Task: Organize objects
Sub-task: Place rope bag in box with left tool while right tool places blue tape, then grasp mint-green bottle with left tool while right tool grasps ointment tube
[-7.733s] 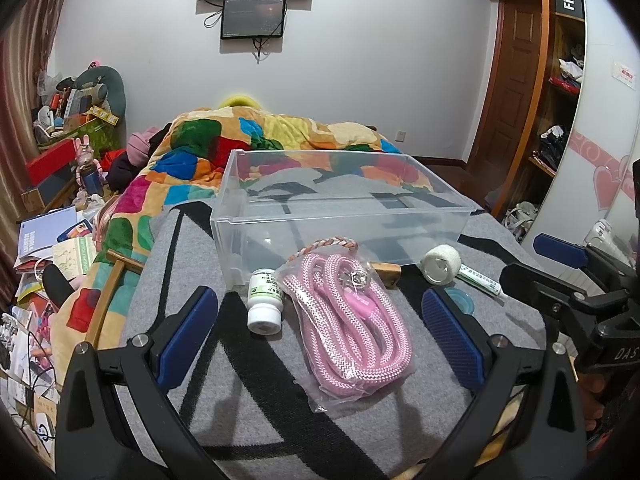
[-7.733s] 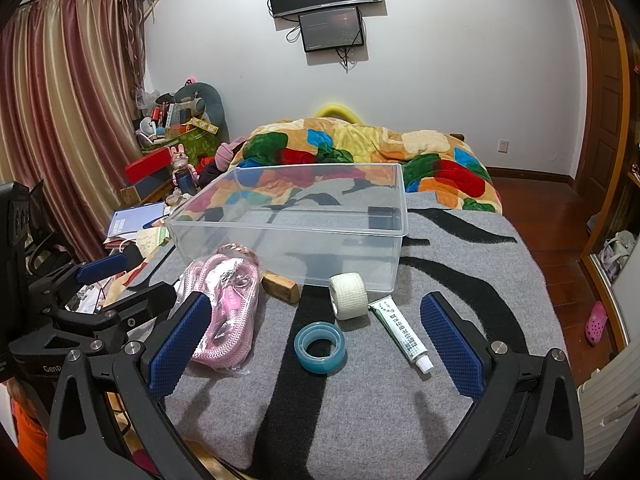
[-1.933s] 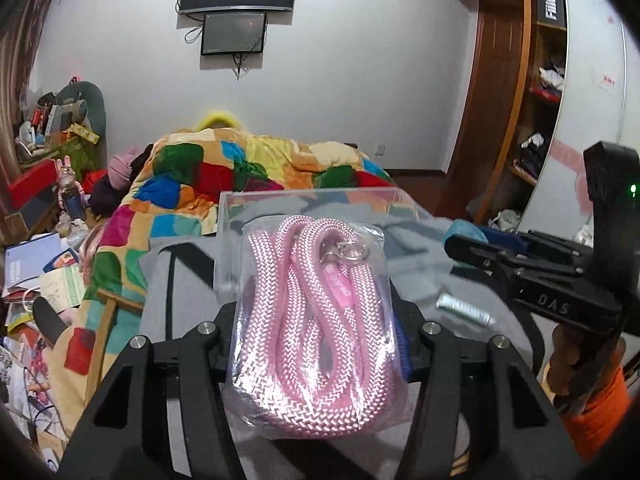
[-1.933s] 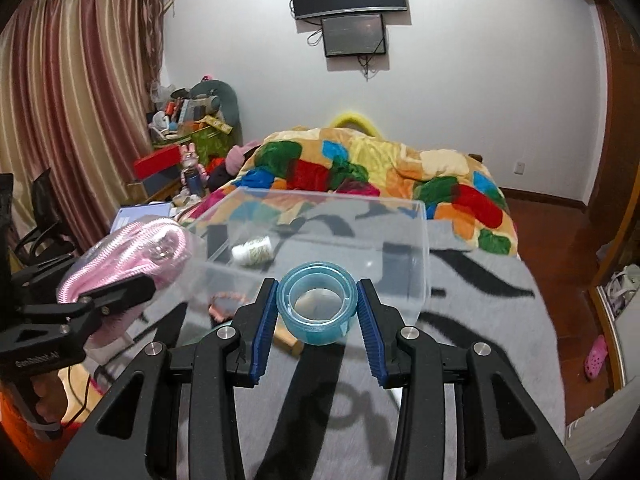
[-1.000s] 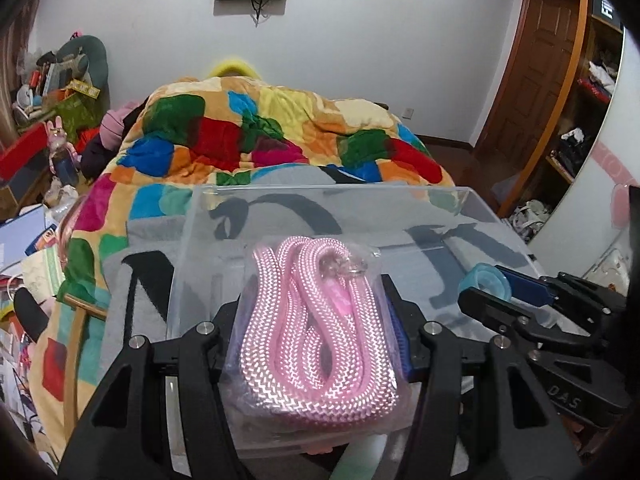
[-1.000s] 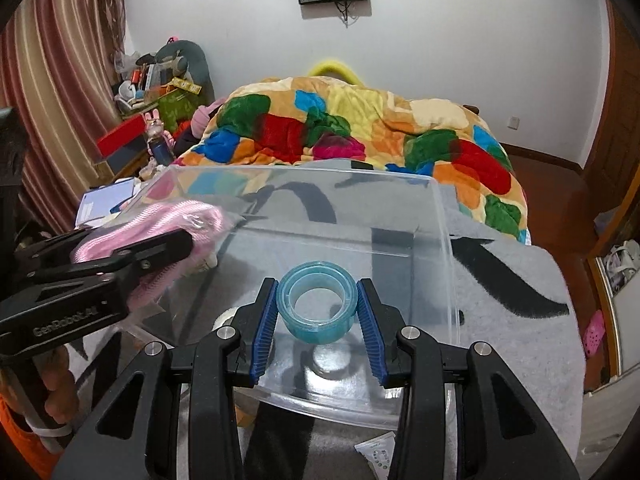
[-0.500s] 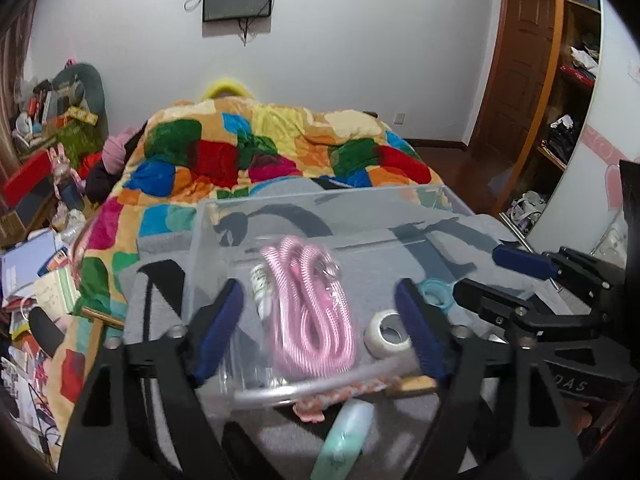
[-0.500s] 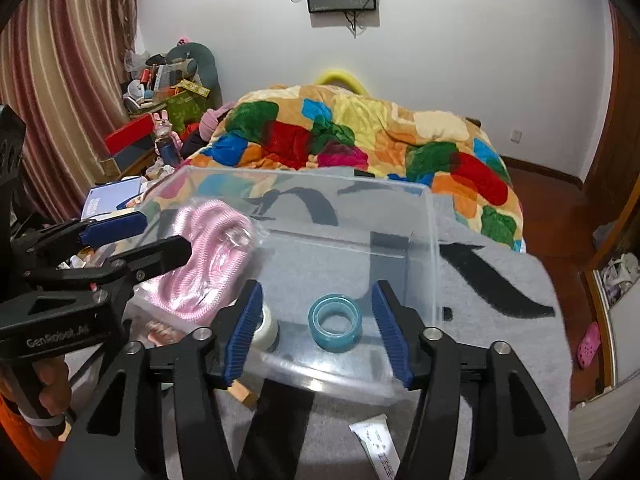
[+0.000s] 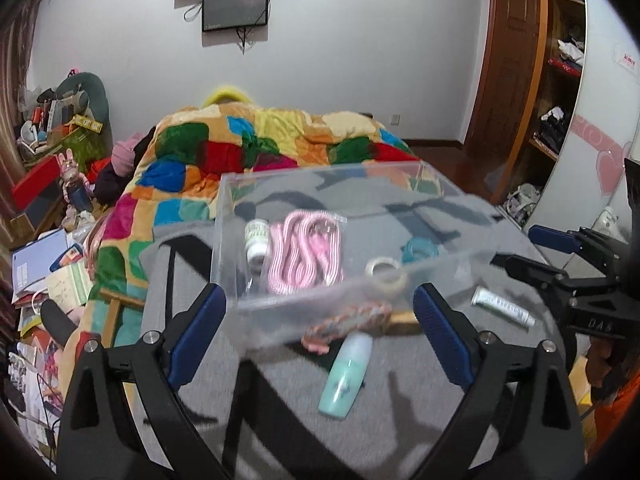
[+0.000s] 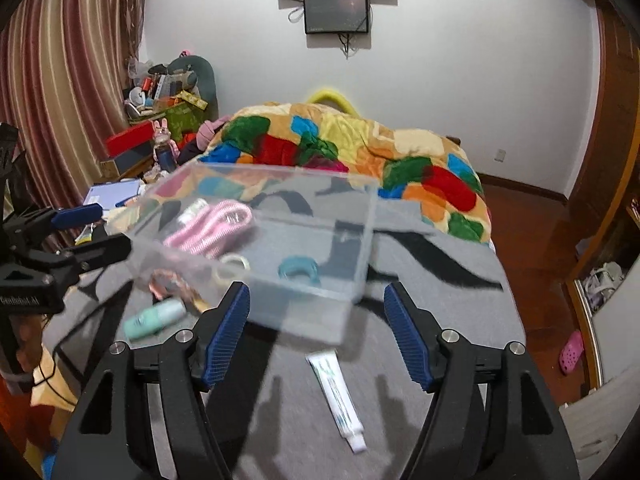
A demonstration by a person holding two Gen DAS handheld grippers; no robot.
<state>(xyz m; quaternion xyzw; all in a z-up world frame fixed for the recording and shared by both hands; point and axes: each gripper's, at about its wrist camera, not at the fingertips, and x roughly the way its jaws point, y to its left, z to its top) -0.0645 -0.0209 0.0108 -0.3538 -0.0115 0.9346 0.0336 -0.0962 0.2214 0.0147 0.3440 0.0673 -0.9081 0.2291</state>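
Note:
A clear plastic bin [image 9: 452,268] [image 10: 360,264] stands on the grey striped blanket. Inside lie the pink rope in its bag [image 9: 306,252] [image 10: 210,228], a white pill bottle [image 9: 256,240], a white tape roll [image 9: 386,272] [image 10: 232,266] and a blue tape ring [image 9: 418,249] [image 10: 299,269]. In front of the bin lie a mint green bottle [image 9: 346,374] [image 10: 154,318], a braided pink cord [image 9: 346,322] [image 10: 170,280], a wooden block [image 9: 402,316] and a white tube [image 9: 502,307] [image 10: 336,394]. My left gripper [image 9: 320,336] is open and empty before the bin. My right gripper [image 10: 318,330] is open and empty.
A bed with a patchwork quilt [image 9: 256,148] lies behind the bin. Clutter, books and boxes [image 9: 48,248] fill the left side. A wooden door and shelves [image 9: 516,80] stand at the right. The blanket's edge drops off at left and right.
Both grippers have let go and pulled back from the bin. The pink rope and the blue tape ring now lie in the bin.

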